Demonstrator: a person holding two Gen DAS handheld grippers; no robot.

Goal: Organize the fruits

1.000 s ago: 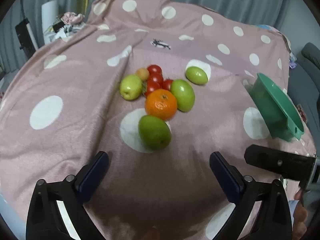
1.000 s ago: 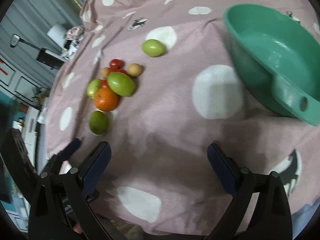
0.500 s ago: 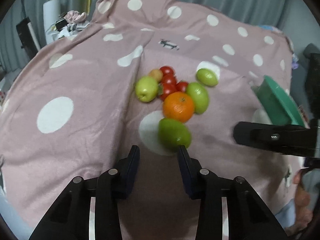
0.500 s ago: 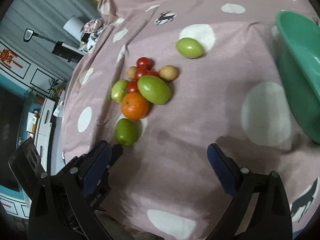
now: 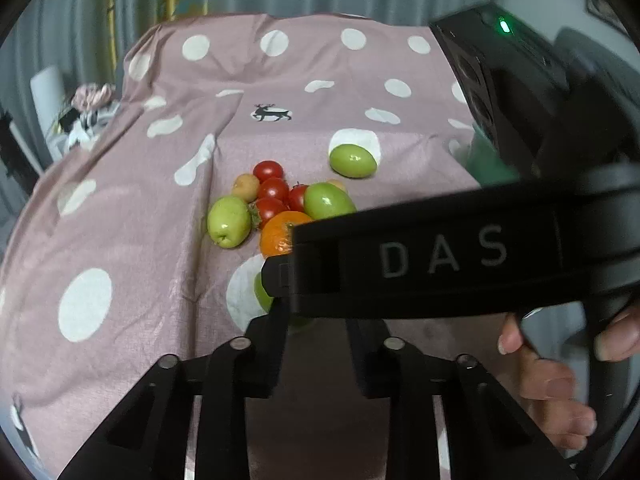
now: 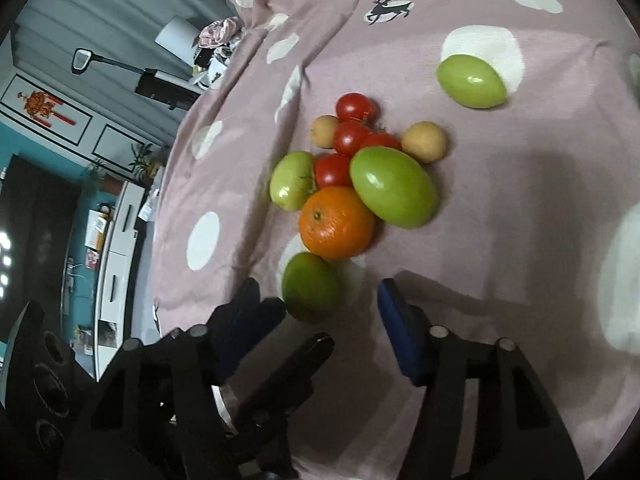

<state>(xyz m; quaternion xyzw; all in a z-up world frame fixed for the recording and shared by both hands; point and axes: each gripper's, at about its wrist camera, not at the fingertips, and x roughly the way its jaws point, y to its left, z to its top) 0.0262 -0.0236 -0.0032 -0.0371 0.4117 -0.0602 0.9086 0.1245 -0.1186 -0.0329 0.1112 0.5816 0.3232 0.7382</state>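
The spotted cloth [image 6: 520, 200] dropped off along the left of the right wrist view, close to the fruit pile. The right half of that frame was bare cloth with free room. In the left wrist view, open cloth filled the left and lower left.

The nearest green fruit [image 6: 310, 286] lay at lower centre, touching the orange [image 6: 336, 222] above it. The right gripper [image 6: 320, 320] was half open and closing. This fruit sat just ahead of its gap, and the pads were not pressing on it.

The left gripper [image 5: 316, 340] had its jaws nearly together, its tips at the same fruit. Whether they pinched it could not be told, since the right gripper's body crossed in front. That body filled the right of the left view, with a hand [image 5: 552, 384] below it and a green basin [image 5: 486, 164] half hidden behind.

Tomatoes [image 6: 350, 136] crowded above the orange. A lone green fruit [image 6: 470, 80] lay apart at upper right.
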